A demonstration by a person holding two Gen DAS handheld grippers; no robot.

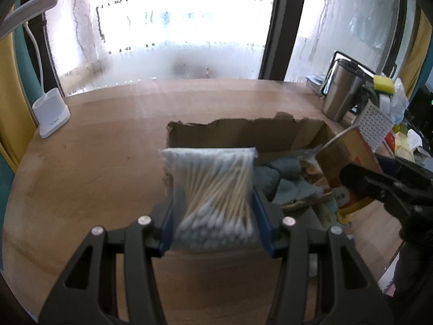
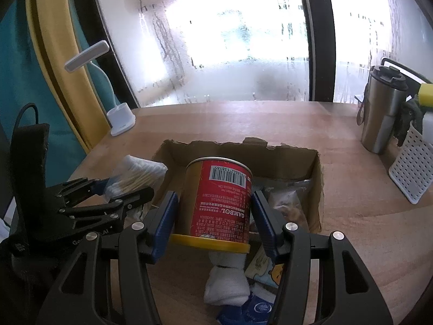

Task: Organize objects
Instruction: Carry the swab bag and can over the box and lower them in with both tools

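My left gripper (image 1: 213, 216) is shut on a clear bag of cotton swabs (image 1: 213, 189), held just in front of the near left corner of an open cardboard box (image 1: 243, 130). My right gripper (image 2: 213, 216) is shut on a red can with a yellow lid (image 2: 216, 203), upside down, held over the near edge of the same box (image 2: 243, 151). In the left wrist view the can (image 1: 349, 157) and the right gripper (image 1: 384, 184) show at the right. In the right wrist view the left gripper (image 2: 119, 189) and its swab bag (image 2: 138, 173) show at the left.
The box holds grey cloth (image 1: 284, 178) and packets (image 2: 286, 203). White socks (image 2: 227, 281) and small packs lie on the wooden table (image 1: 94, 162) before the box. A white desk lamp (image 1: 51, 113) stands far left; a steel tumbler (image 2: 381, 116) and perforated white basket (image 2: 411, 173) stand right.
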